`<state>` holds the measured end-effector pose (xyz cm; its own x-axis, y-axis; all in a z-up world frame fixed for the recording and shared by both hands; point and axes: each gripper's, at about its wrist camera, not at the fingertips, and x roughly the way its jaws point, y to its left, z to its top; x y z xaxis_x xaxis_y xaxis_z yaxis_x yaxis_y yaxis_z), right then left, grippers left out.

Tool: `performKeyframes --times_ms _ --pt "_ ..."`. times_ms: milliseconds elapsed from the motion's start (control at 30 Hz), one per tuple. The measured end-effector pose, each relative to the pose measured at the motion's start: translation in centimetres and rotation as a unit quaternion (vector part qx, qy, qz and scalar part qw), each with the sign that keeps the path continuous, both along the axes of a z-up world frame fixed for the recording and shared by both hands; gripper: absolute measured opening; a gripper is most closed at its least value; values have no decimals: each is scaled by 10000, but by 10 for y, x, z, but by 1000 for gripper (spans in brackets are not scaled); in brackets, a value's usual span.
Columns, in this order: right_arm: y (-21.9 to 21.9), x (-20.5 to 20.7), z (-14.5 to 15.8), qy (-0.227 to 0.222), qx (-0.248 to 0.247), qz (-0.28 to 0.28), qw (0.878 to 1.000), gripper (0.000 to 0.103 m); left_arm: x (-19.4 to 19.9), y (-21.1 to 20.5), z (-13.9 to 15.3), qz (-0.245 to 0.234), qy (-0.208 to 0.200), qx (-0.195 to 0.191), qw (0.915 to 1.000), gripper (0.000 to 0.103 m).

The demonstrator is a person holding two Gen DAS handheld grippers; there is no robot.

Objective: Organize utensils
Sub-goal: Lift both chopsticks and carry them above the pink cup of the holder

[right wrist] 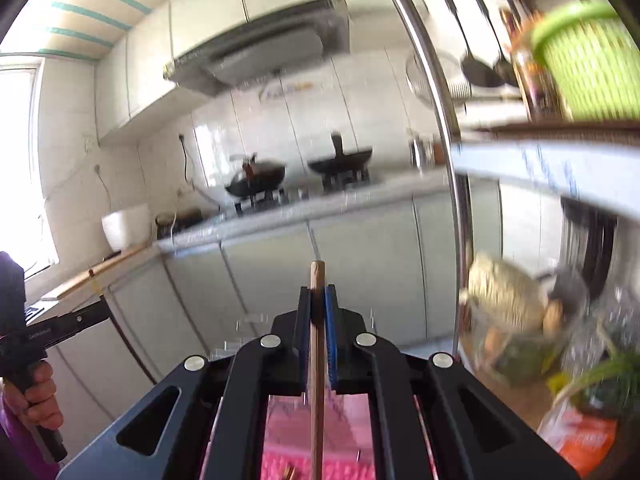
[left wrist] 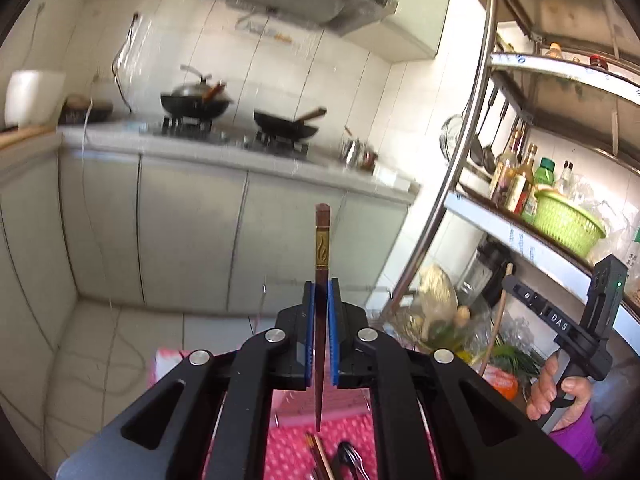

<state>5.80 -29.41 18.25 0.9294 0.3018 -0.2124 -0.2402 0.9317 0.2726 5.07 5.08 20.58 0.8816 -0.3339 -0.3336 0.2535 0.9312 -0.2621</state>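
While both claws are raised toward the stove wall:
Left wrist view, left claw (left wrist: 320,316): clamped on a dark chopstick (left wrist: 321,264), upright, gold band above the pads.
Below it: more utensils (left wrist: 344,458) lie on a pink mat (left wrist: 288,452).
Far right: right claw's tool in a hand (left wrist: 560,384).
Right wrist view, right claw (right wrist: 318,320): clamped on a pale wooden chopstick (right wrist: 317,380), upright.
Behind: two woks (right wrist: 256,178) on the worktop (right wrist: 320,204).

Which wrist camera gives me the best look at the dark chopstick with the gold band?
Left wrist: the dark chopstick stands upright, pinched in the left gripper, gold band clear. The right wrist view doesn't show it.
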Motion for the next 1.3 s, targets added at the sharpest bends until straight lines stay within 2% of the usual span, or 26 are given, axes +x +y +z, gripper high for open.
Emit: performKeyframes --times_ms 133,333,500,600,967,1100,1300 --pt "-1 20 27 -586 -52 -215 9980 6 12 1 22 238 -308 119 9992 5" --pt "-4 60 29 -802 -81 -500 9955 6 41 5 28 444 -435 154 9979 5" --pt "1 88 12 -775 -229 -620 9948 6 69 6 10 533 -165 224 9982 5" --pt "2 99 -3 -730 -297 -700 9944 6 87 5 -12 527 163 323 9980 5" --pt "-12 135 -79 443 -168 -721 9963 6 126 13 -88 364 1360 247 9897 5" --pt "-8 143 -98 815 -246 -581 9947 6 131 13 -101 354 1514 267 9875 5" --pt "1 141 -98 1034 -419 -412 9929 7 132 10 -102 342 1550 310 9868 5"
